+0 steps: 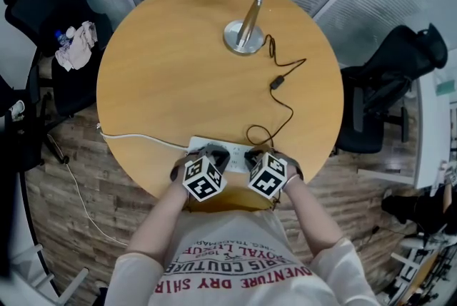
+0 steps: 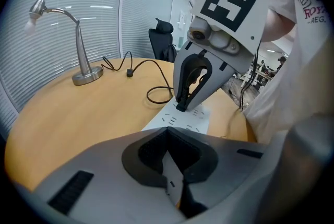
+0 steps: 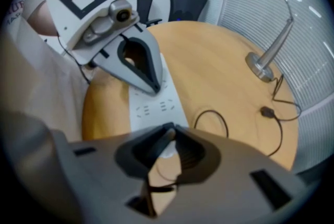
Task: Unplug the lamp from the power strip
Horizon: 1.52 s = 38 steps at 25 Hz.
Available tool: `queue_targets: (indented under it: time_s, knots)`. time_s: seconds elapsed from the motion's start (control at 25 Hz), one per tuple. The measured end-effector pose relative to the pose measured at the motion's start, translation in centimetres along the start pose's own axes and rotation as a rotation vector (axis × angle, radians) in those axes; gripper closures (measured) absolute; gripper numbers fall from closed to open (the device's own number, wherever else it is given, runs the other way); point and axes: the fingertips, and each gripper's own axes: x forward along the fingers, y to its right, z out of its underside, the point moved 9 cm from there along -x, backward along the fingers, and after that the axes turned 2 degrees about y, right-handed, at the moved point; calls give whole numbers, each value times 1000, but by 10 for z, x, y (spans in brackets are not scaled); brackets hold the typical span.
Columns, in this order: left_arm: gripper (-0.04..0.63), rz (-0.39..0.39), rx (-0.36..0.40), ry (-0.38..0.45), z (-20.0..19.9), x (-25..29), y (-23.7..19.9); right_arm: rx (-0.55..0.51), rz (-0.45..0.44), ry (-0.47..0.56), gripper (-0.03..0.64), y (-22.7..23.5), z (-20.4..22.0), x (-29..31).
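Nearest the head camera is the person's white T-shirt with red lettering (image 1: 239, 270), and just beyond it both grippers meet the near edge of the round light-wood bench (image 1: 164, 69). A flat white power strip (image 1: 233, 148) lies there, its white cable (image 1: 136, 136) trailing off to the left. The left gripper (image 1: 216, 153) has its jaws closed together, tips planted on the top of the strip and holding nothing. The right gripper (image 1: 253, 155) points steeply down at the strip's other end, with its jaws drawn narrow around what looks like the small black plug (image 2: 181, 107). From that plug a thin black cord (image 1: 289, 109) loops once on the bench. It passes an inline switch (image 1: 275, 82) and runs to the silver gooseneck lamp (image 1: 246, 28), which stands upright well away at the far side. The plug appears seated, so the pull itself is not yet done. To do it well, the pinch should sit on the plug's body and not on the cord. The pull should go straight up along the prongs, without rocking sideways. The left gripper should bear down firmly, because a light strip so close to the edge could lift with the plug or slide off. The slack loop suggests the lamp will not be tugged.
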Motion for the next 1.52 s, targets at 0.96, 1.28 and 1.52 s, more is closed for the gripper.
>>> queue_targets:
  time_s: [0.96, 1.28, 1.52]
  knots:
    - [569, 11, -116, -20, -6, 4, -4, -19, 46, -102, 548, -11, -6, -14]
    - [569, 24, -161, -40, -6, 4, -6, 6, 69, 46, 548, 16, -40, -80]
    - [569, 32, -175, -42, -6, 6, -9, 46, 81, 78, 548, 12, -35, -77]
